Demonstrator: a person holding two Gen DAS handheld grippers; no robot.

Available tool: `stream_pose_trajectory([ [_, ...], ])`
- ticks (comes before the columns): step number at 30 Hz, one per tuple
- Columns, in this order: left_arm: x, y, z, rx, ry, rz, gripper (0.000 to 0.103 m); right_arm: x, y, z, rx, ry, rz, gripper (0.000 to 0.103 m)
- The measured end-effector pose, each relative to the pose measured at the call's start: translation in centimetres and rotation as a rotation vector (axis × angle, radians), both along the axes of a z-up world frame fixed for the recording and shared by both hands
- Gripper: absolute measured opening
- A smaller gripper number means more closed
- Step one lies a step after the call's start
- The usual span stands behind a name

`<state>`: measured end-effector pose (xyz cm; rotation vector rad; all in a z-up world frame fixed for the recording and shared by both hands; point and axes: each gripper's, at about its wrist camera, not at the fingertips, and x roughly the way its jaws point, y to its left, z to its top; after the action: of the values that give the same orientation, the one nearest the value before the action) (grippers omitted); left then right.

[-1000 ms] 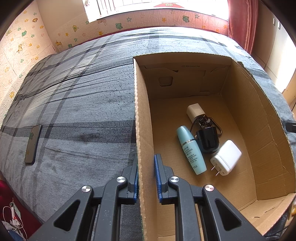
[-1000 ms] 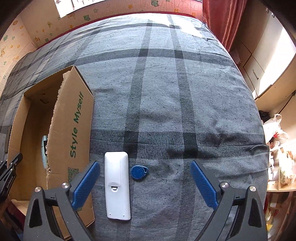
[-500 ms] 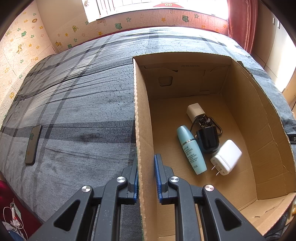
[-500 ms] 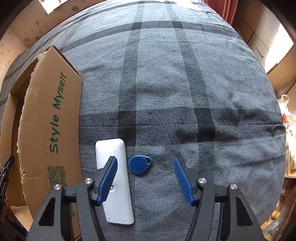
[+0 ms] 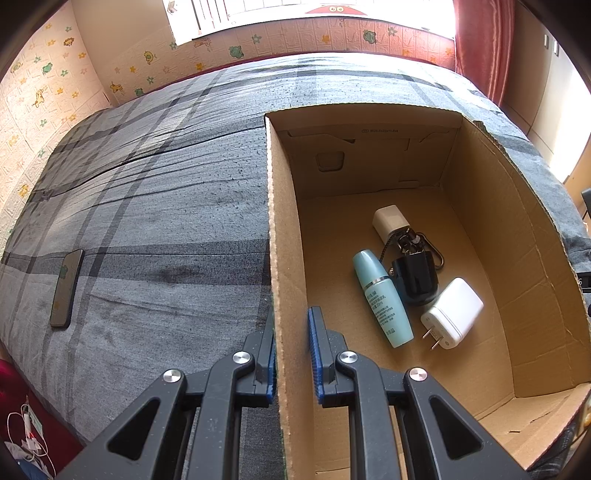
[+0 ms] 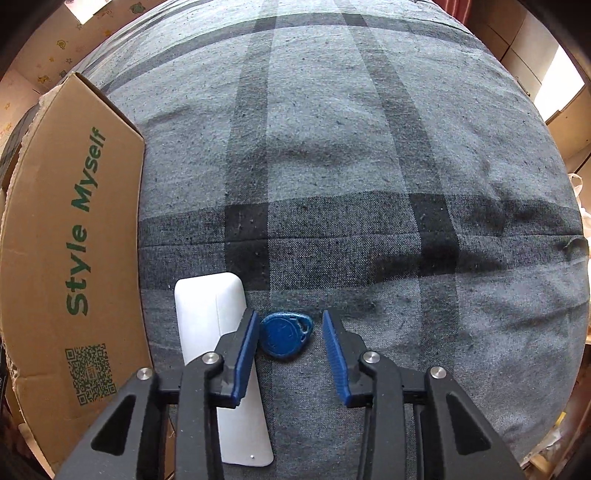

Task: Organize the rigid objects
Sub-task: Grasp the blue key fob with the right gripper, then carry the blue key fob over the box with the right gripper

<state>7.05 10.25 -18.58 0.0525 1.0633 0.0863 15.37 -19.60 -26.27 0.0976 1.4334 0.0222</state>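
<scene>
Grey plaid bedding [image 6: 351, 147]: right gripper [image 6: 288, 338] has dropped and narrowed around the blue key fob [image 6: 286, 334], not yet gripping; left gripper [image 5: 291, 350] stays clamped on the cardboard box [image 5: 284, 258] wall

A bed [image 5: 155, 206] in grey plaid cloth fills both views. Beyond its far edge runs a cream wall [image 5: 122, 48] dotted with animal and star stickers, under a bright window [image 5: 295, 11]. A red curtain [image 5: 480, 48] hangs at the far right corner, with pale cabinets [image 6: 517, 40] beside the bed's right edge.
</scene>
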Motion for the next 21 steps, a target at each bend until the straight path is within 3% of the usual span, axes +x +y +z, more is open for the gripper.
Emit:
stream_pose_trajectory([
  [1,0.0,0.0,0.0,0.000,0.000,0.000,0.017,0.0,0.1,-0.1,-0.001,0.000,0.002,0.029],
  [3,0.0,-0.1,0.0,0.001,0.000,-0.001,0.017,-0.4,0.5,0.1,-0.001,-0.010,0.002,0.015],
  [10,0.0,0.0,0.0,0.000,-0.001,0.000,0.017,-0.2,1.1,1.8,-0.006,-0.040,0.030,0.003],
  [21,0.0,-0.1,0.1,0.000,-0.001,0.000,0.016,-1.3,1.8,5.4,0.006,-0.098,0.068,0.003],
])
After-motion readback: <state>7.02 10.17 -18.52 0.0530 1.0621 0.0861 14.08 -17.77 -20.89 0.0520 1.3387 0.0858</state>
